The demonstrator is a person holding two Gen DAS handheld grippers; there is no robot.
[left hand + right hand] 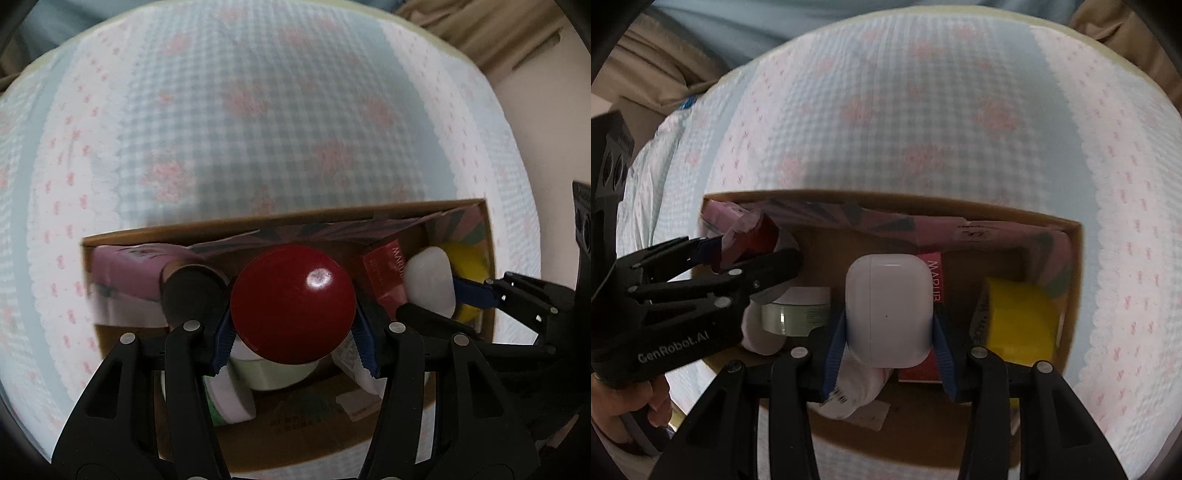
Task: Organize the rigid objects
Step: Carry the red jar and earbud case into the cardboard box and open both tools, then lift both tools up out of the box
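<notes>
The glossy red round-topped object [293, 302] and the smooth white earbud case [888, 312] are hanging just over the open cardboard box [1075, 258], each pinched between closed jaws: left gripper [293, 341] gripping the red one, right gripper [888, 354] the case. Placing looks underway; next, each is needing a free gap beside the yellow block [1019, 321] and jar [796, 314] inside the box

a blue-and-white checked cloth [258, 122] with pink flowers covers the surface.

Both wrist views look steeply down, close, sharing the cardboard box [488, 236].
</notes>
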